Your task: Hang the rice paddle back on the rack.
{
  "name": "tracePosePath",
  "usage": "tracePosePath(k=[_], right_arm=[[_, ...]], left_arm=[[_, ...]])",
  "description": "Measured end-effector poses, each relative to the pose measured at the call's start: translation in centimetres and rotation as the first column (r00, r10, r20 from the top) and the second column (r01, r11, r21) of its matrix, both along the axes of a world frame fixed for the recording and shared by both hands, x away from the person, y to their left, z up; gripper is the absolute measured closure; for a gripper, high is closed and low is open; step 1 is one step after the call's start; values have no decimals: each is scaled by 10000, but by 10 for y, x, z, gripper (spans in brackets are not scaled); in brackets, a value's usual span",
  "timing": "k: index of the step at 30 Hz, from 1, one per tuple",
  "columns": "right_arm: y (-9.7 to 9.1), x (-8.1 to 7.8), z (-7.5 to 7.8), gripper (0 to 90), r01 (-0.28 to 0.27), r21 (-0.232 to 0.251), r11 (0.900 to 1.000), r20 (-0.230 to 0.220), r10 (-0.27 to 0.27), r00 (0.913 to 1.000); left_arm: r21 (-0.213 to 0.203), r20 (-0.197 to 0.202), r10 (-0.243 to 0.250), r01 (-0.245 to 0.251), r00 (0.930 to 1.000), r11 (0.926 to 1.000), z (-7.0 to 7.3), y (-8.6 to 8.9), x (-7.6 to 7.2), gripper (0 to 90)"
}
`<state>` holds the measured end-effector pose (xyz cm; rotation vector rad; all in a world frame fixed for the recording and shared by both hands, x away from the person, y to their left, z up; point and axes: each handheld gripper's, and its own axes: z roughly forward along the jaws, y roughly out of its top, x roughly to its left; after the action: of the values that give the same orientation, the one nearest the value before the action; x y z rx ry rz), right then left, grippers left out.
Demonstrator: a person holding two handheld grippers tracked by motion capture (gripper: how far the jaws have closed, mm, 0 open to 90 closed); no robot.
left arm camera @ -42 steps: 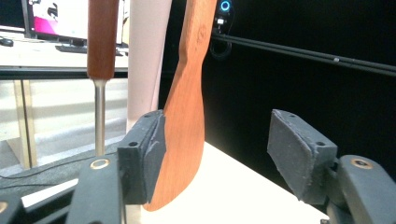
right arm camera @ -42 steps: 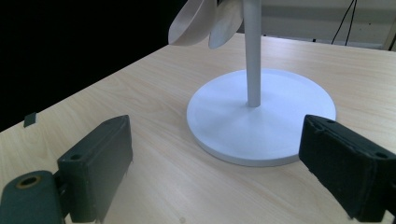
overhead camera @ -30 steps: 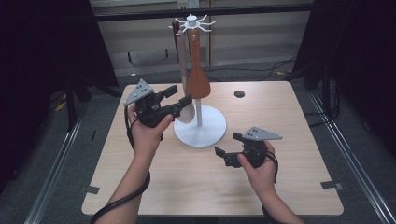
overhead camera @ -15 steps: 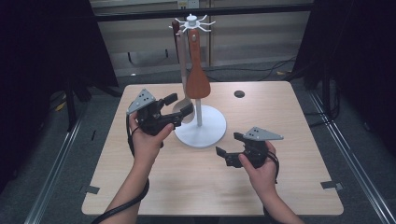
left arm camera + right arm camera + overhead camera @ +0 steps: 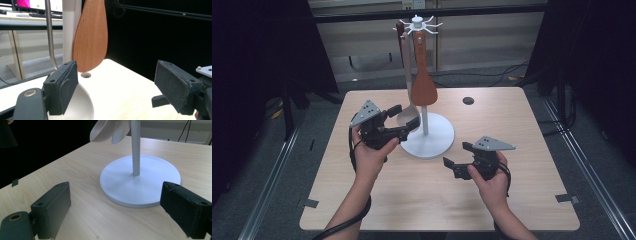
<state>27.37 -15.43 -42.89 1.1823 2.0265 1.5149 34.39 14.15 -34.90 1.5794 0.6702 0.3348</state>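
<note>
Your left gripper has just been opening; its jaws stand spread with nothing between them, just beside the pale ladle, apparently not touching it. The ladle hangs on the white utensil stand beside the wooden spatula. Your right gripper rests spread near the stand's base.

Stand: white. Spatula: reddish-brown wood. Spoon: pale beige, steel handle. Table: light wood grain. Grippers: black, grey plates.

You get soft, even overhead light on the table — its surroundings fall dark. Close up, the black pads look slightly blurred — shadows stay faint.
</note>
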Motion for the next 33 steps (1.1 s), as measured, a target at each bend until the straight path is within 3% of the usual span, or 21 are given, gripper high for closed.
tracePosePath(k=[16, 33], right_arm=[[-1, 0, -1, 97, 78, -12, 10000, -26, -78, 10000], [-3, -2, -3, 97, 164, -71, 9998, -58, -164, 9998]], left_arm=[[78, -102, 22, -22, 9999, 10000, -9, 3, -3, 158], [349, -318, 104, -93, 9994, 9993, -29, 20, -10, 128]])
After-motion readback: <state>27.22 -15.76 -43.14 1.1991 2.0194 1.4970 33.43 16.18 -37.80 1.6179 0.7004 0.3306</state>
